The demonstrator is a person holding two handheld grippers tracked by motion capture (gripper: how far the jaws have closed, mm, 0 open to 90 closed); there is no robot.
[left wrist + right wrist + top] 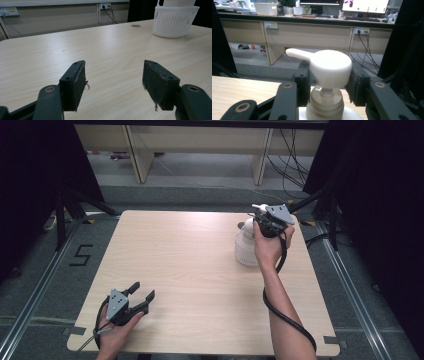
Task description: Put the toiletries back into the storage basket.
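Observation:
A white pump bottle (247,232) stands in a white ribbed basket (245,254) at the table's far right. My right gripper (263,220) is over it, shut on the bottle's pump head (258,208). In the right gripper view both black pads (303,82) press the sides of the round pump head (329,66), whose spout points left, and the gripper (330,77) sits above the threaded neck (325,102). My left gripper (142,292) rests near the front left of the table, open, with nothing between its fingers (75,82). The basket (175,22) stands far ahead of it, to the right.
The light wooden table (190,270) is bare between the two hands. Dark curtains and stands flank the table. Desks, wall sockets and cables lie beyond its far edge. A black cable (282,315) trails along the right forearm.

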